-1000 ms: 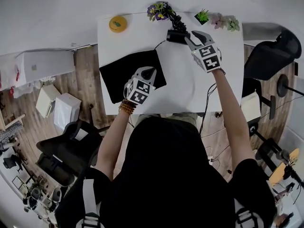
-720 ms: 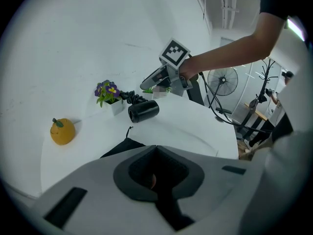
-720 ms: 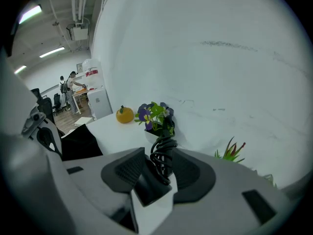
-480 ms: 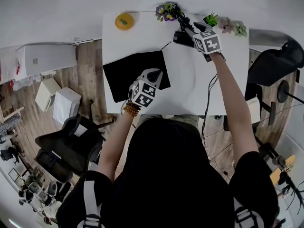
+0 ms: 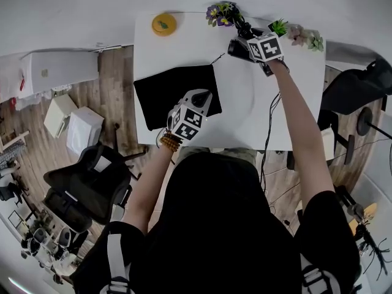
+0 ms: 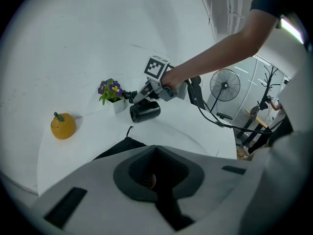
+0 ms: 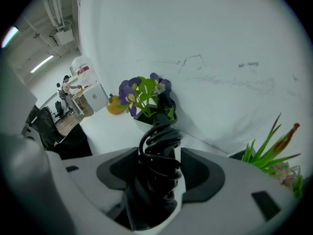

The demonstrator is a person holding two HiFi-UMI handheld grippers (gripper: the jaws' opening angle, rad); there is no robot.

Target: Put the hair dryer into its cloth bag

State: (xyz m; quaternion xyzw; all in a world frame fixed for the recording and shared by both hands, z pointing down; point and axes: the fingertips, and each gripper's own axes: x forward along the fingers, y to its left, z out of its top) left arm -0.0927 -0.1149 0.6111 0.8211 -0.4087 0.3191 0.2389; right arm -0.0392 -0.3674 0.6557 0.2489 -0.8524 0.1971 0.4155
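Left tongs (image 6: 156, 148): clenched, at cloth bag (image 5: 174, 90) edge. Right tongs (image 7: 159, 166): just opening, released, astride hair dryer (image 6: 145, 111).

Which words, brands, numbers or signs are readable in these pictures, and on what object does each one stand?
No text can be read anywhere.
Left-hand marker cube and right-hand marker cube: only black-and-white square patterns, no letters.
Faint scribbles on the wall: too faint to read.
Red label on a white object far in the background: too small to read.
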